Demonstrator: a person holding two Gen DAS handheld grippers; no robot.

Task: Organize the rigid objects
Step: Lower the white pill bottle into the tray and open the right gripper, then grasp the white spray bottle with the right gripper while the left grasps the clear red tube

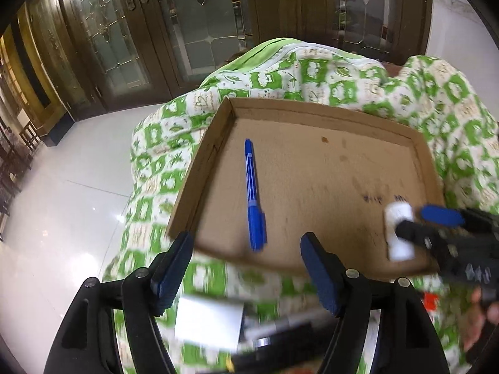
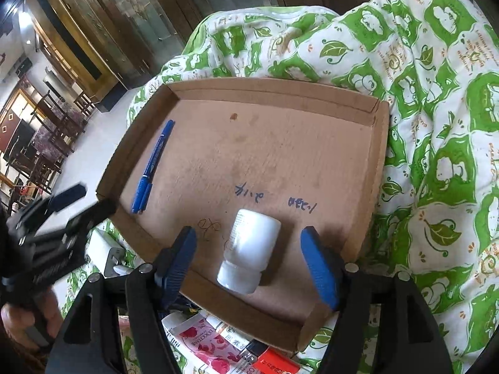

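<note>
Sorting the loose items into the cardboard tray [image 2: 379, 155] looks to be the step in hand; two are already inside it, a blue pen [image 1: 254, 196] lying along the left side and a white bottle [image 2: 249, 249] lying on its side near the near edge, cap toward the camera; the tray itself rests on a green-and-white quilt [image 2: 436, 124]. The right gripper [image 2: 254, 260] hangs over the bottle with its jaws spread wide, the blue pads well clear of the bottle on either side, so it grasps nothing; in my judgement the bottle has been set down and this claw is free to draw back. The left gripper [image 1: 246, 272] is likewise spread wide and empty, poised just short of the tray's near wall, with blurred things below it, among them a white box [image 1: 209, 321]. More items wait outside the tray: a pink flowered tube [image 2: 205, 342] and a red packet [image 2: 274, 363] just beyond its near wall; the next move probably calls for one claw to drop to that pile, close on a single piece, and lift it over the low wall without nudging the tray.
</note>
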